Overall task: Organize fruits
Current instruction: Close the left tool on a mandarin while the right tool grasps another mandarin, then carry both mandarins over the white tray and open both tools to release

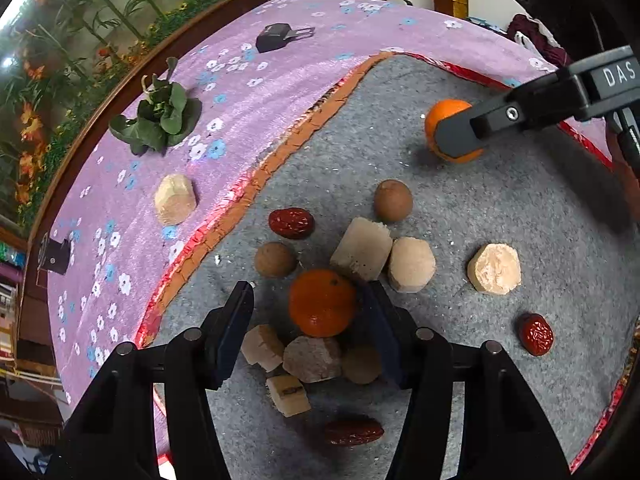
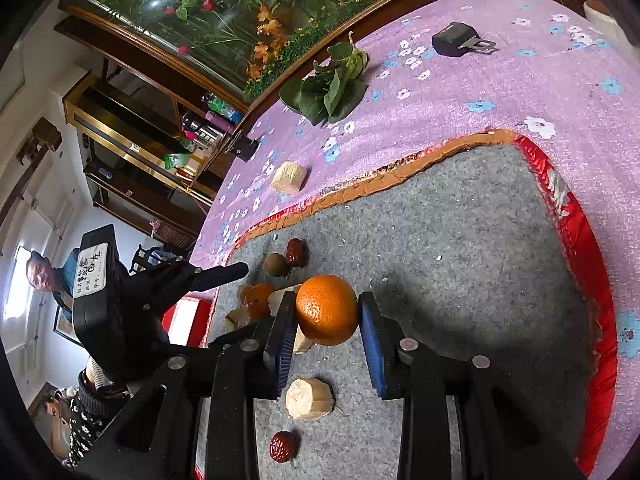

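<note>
Blocking part of the far orange (image 1: 448,114), right gripper (image 2: 326,336) jaws stand apart.

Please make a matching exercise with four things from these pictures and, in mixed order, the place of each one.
Things:
1. leafy green vegetable
2. black buckle
3. orange
4. orange

Places:
A. between the open fingers of the left gripper
B. between the open fingers of the right gripper
C. on the purple cloth, far side
D. on the purple cloth, near the wooden table edge

Pairs: 1-D, 2-C, 3-B, 4-A
</note>
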Tool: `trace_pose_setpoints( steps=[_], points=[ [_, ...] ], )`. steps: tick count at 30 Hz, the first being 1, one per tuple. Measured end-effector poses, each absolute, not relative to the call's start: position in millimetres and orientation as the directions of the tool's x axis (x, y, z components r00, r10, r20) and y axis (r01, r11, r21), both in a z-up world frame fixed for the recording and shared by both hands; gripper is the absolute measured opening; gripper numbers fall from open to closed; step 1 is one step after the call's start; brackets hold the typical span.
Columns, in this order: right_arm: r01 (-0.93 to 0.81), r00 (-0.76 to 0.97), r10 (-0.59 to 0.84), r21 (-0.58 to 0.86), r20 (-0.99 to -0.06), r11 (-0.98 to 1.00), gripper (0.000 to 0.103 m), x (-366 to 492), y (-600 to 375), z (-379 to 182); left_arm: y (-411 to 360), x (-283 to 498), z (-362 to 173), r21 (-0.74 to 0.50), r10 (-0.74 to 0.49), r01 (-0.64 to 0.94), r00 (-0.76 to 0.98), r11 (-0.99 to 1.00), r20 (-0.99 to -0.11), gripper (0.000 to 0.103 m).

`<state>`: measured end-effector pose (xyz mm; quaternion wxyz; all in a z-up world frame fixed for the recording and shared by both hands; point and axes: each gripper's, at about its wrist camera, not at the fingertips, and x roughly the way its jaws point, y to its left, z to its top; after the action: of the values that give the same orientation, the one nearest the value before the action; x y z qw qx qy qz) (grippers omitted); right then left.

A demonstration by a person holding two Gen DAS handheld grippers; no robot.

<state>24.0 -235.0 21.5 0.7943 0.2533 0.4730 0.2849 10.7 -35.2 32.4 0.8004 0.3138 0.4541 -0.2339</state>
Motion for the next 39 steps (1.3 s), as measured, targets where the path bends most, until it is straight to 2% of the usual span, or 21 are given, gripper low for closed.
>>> trace_pose_setpoints(
  steps=[3,4,10,20,25,33,36,39],
  points=[
    [-0.205,0.394,0.686,0.669,-0.611,0.714,0.032,24.8,-235.6,20.9,-33.4,9.1,32.7,0.243,-0.131,0.684,0.446,0.688,-0.885,0.036],
    [-0.203,0.394,0.687,0.671,-0.611,0.713,0.032,25.2,-235.8,20.9,-33.5,8.3,32.7,0.236,-0.137,0.687,0.442,0.687,-0.887,0.035],
    [-0.192,0.401,0.683,0.672,-0.611,0.715,0.032,26.6,-238.0,19.3,-37.9,5.4,24.1,0.27,-0.097,0.705,0.434,0.656,-0.896,0.034],
    [-0.103,0.414,0.738,0.778,-0.533,0.62,0.032,34.1,-261.6,8.1,-34.1,8.8,25.3,0.229,-0.134,0.679,0.438,0.698,-0.889,0.032],
    [-0.121,0.404,0.753,0.785,-0.52,0.607,0.032,35.7,-257.2,9.8,-27.6,0.9,31.4,0.181,-0.181,0.638,0.459,0.749,-0.87,0.031],
    [-0.201,0.446,0.736,0.744,-0.509,0.637,0.032,28.1,-246.9,21.0,15.4,-48.9,82.0,0.101,-0.245,0.468,0.619,0.878,-0.746,0.032],
    [-0.233,0.461,0.73,0.725,-0.505,0.649,0.031,23.6,-241.3,25.4,47.6,-85.3,101.6,0.064,-0.192,0.329,0.687,0.942,-0.701,0.032],
    [-0.263,0.458,0.732,0.709,-0.505,0.654,0.031,16.3,-223.4,29.6,88.1,-126.8,110.0,0.053,-0.091,0.172,0.728,0.984,-0.68,0.032]
  ],
)
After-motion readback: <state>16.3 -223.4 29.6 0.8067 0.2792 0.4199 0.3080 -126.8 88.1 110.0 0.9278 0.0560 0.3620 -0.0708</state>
